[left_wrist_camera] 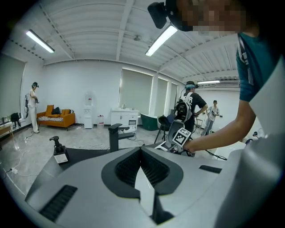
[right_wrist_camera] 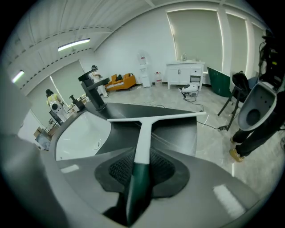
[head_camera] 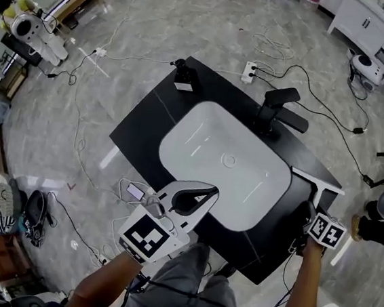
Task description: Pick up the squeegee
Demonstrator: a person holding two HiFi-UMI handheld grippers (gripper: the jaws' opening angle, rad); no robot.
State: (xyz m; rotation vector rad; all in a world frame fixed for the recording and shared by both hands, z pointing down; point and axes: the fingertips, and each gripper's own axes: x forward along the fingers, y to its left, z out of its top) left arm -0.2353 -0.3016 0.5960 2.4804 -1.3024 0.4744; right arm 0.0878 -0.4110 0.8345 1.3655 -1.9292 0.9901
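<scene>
The squeegee (head_camera: 316, 188) has a white blade and a handle that is white near the blade and dark green toward me. It lies at the right end of the black countertop (head_camera: 148, 117). My right gripper (head_camera: 307, 213) points down at it from the near side. In the right gripper view the green handle (right_wrist_camera: 139, 178) runs between the black pads (right_wrist_camera: 165, 171), which close against it, and the blade (right_wrist_camera: 153, 117) lies crosswise beyond. My left gripper (head_camera: 209, 193) hovers at the sink's near rim, tips together (left_wrist_camera: 141, 150), holding nothing.
A white sink basin (head_camera: 179, 141) is set into the countertop, with a black faucet (head_camera: 278, 111) behind it. A small black stand with a card (head_camera: 184, 77) sits at the far corner. Cables and a power strip (head_camera: 248, 70) lie on the floor. Several people stand across the room.
</scene>
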